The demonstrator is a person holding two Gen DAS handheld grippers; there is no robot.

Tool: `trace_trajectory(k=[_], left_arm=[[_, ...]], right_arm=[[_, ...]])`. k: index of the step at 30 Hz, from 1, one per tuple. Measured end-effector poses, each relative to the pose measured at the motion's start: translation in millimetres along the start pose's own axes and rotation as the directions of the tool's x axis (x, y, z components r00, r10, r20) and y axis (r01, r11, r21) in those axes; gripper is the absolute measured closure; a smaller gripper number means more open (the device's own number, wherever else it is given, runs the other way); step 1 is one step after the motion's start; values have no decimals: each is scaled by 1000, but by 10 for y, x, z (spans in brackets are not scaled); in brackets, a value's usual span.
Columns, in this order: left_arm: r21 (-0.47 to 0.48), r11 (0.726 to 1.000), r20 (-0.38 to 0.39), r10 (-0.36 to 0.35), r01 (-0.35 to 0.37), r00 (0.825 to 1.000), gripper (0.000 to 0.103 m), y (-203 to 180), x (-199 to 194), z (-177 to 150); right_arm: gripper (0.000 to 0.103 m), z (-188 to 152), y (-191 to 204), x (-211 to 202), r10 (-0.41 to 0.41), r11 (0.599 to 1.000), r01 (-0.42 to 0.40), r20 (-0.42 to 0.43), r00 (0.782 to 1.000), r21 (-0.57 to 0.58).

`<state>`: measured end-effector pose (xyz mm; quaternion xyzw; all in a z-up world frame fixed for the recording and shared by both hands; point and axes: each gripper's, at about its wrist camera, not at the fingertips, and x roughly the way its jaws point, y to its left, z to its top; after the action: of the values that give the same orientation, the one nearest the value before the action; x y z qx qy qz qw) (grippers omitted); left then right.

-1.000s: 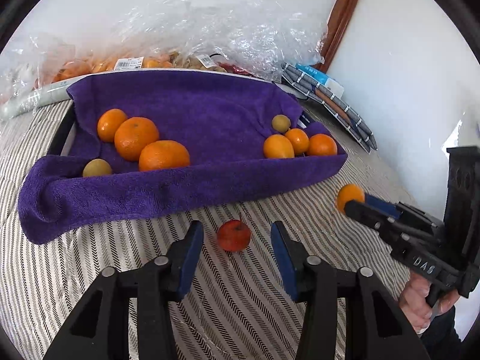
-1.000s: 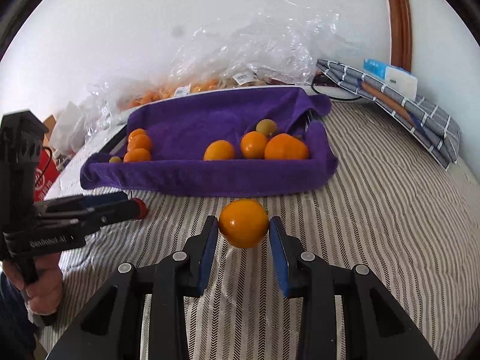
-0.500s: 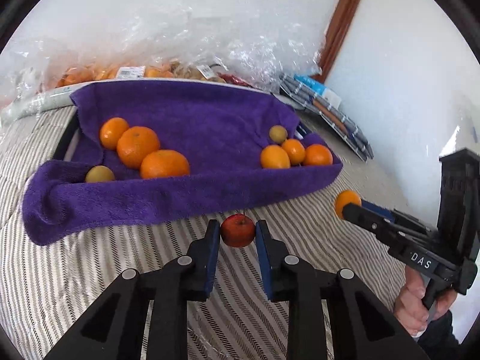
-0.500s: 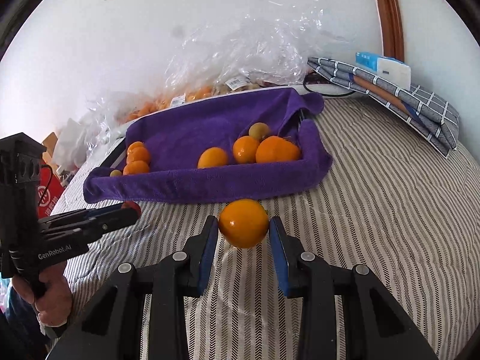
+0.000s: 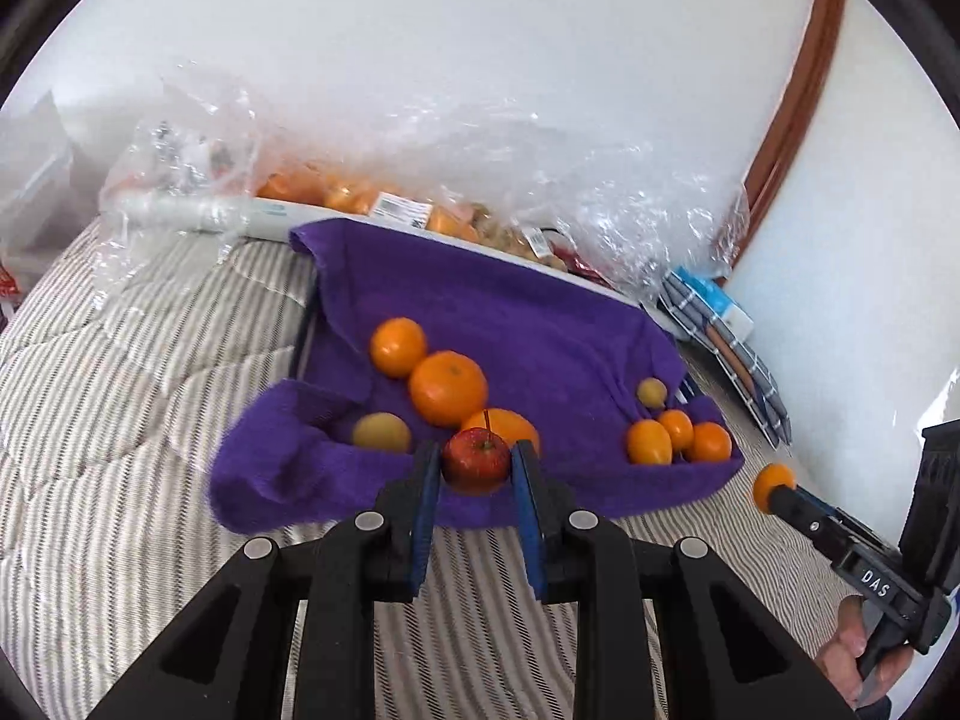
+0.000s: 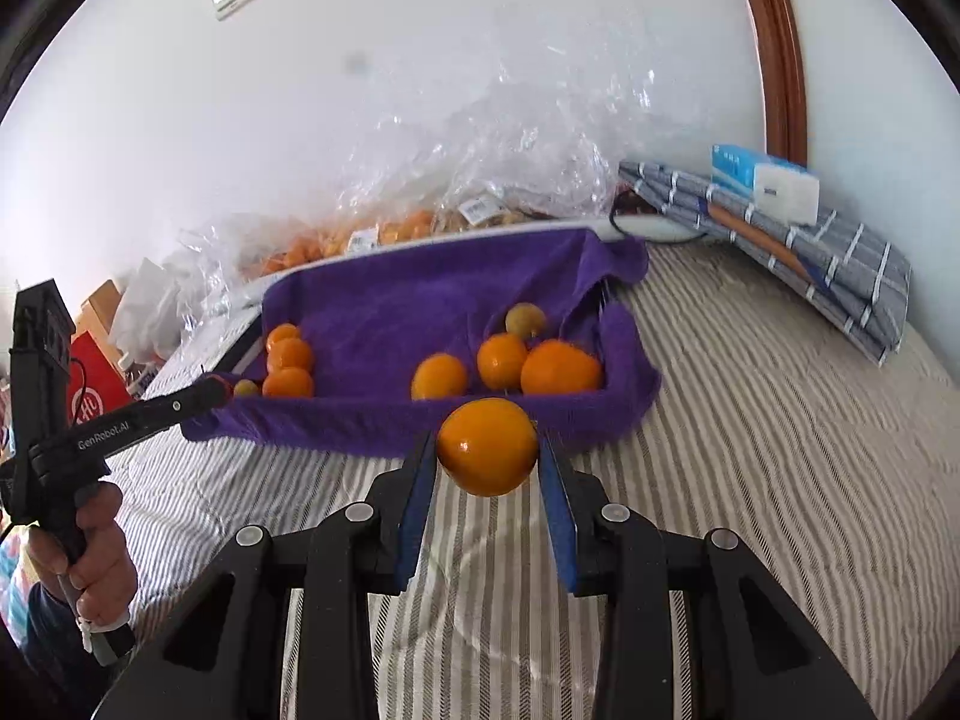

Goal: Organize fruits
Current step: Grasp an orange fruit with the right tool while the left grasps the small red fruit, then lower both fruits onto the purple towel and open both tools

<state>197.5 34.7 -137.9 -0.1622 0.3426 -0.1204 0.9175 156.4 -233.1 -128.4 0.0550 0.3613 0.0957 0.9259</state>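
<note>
**Where everything sits**

We see the towel-lined tray (image 6: pixel 372 426) on the striped bed cover (image 6: pixel 750 420), with bagged fruit (image 6: pixel 360 234) behind it along the wall. In the tray, one cluster of fruit (image 6: pixel 288 360) lies at its left end and another cluster (image 6: pixel 510 360) at its right. Right of the tray, we find folded cloth (image 6: pixel 780 240) with a box (image 6: pixel 762 180) on it.

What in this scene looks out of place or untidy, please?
The red apple, held in the left gripper, is the only red fruit; those on the purple towel are orange or yellowish-green. The towel's near left corner is bunched up. Crumpled plastic bags lie piled behind it.
</note>
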Motion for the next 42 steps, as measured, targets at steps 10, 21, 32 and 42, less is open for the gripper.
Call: trace_trajectory(k=[10, 21, 32, 42], left_arm=[[-31, 996, 25, 84, -83, 996, 80, 207, -144, 317], [-63, 995, 60, 86, -82, 994, 80, 125, 51, 791], [-39, 997, -24, 69, -70, 997, 80, -99, 840, 835], [37, 993, -69, 112, -109, 991, 80, -200, 1064, 666]], right_arm=[[68, 459, 18, -41, 2, 1000, 0, 62, 998, -29], [68, 961, -114, 356, -14, 1000, 13, 91, 996, 9], [68, 976, -143, 1061, 60, 998, -60, 3, 998, 35], [68, 764, 100, 1346, 113, 992, -119, -117, 987, -47]])
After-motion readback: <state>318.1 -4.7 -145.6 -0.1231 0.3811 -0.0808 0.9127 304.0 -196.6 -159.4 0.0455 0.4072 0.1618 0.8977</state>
